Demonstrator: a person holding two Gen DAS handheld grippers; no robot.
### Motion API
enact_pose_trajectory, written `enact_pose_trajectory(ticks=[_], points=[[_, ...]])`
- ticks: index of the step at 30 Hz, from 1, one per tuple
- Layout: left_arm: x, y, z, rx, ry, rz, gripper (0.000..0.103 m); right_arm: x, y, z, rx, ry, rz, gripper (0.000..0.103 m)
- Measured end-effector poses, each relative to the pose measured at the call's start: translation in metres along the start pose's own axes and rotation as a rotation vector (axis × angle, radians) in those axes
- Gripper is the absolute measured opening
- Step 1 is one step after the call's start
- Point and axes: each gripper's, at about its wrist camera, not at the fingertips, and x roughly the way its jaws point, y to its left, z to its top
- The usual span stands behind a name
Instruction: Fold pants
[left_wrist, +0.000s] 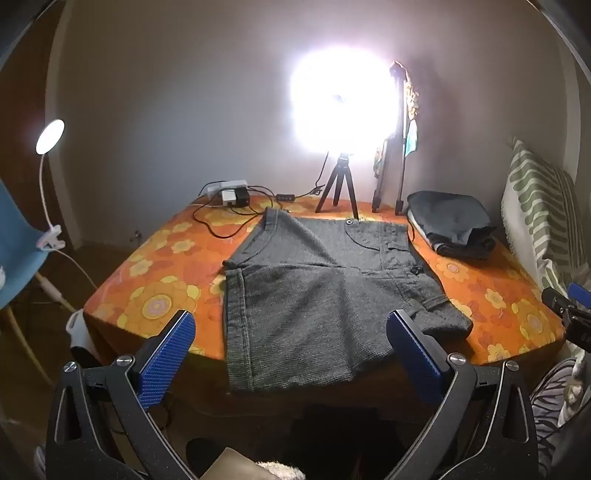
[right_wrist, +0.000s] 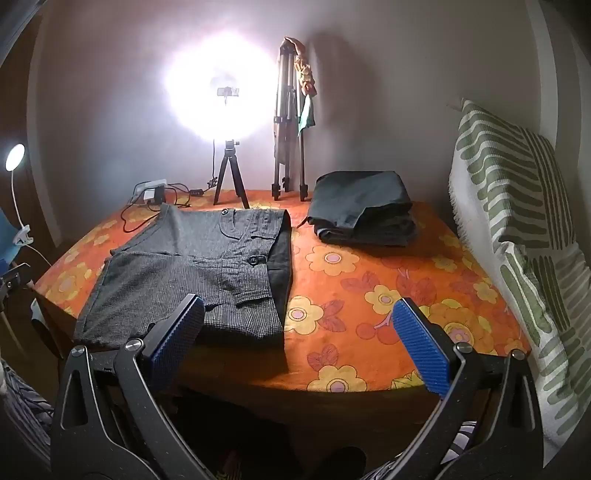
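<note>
- Left tongs (left_wrist: 291, 325): blades wide apart, empty, held above the near edge of the tabletop (left_wrist: 155, 280), clear of the cloth.
- Right tongs (right_wrist: 299, 314): blades wide apart, empty.
- Pants (left_wrist: 317, 288): grey, spread flat on the tabletop, one leg hem hanging over the near edge.
- Folded clothes (right_wrist: 364, 206): stacked at the far right, apart from the pants.
- Ring light (left_wrist: 340, 110): lit, on a small tripod behind the pants.

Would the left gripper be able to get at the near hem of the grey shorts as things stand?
Probably yes: the left gripper is wide open and empty, the grey shorts hang over the table edge right before it, and nothing lies between.
</note>
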Motion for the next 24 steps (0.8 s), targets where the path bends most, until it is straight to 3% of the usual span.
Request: enact_pose_trajectory(ticks=[24], points=[[-0.002,0.0,0.005,-0.026,-0.002,-0.029,0.103,0.001,0.001,0.001,-0.009,-0.01,-0.012,0.103]])
